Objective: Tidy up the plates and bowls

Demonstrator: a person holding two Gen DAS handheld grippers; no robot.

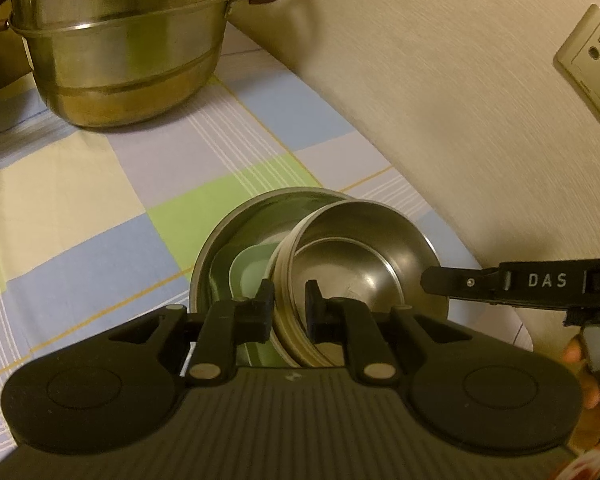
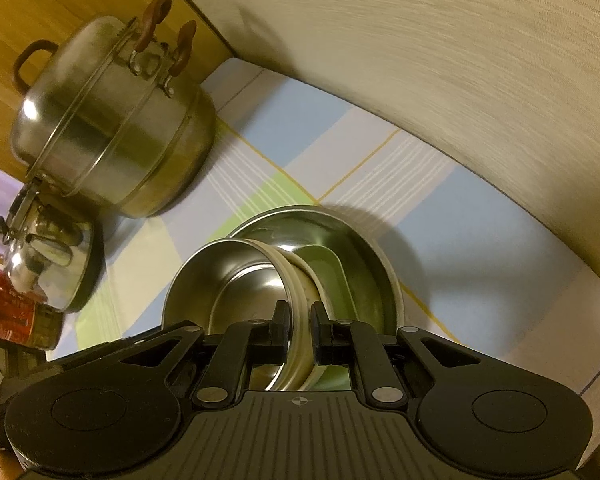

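— Steel small bowl [image 1: 352, 256] sits tilted inside the big bowl [image 1: 236, 240], over a green dish [image 1: 252, 268] — where are we?

— Our left gripper [image 1: 288, 308] pinches its near rim; our right gripper [image 2: 300, 326] clamps the opposite rim.

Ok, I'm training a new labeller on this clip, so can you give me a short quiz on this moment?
1. True or false: the small bowl lies flat on the cloth.
2. The small bowl's rim is clamped by: A) one gripper, B) both grippers, C) neither.
3. Fill in: beside the small bowl, inside the big bowl, lies a ___ dish.

Key:
1. False. It sits tilted inside the big bowl.
2. B. The left gripper and the right gripper each pinch the rim.
3. Green.
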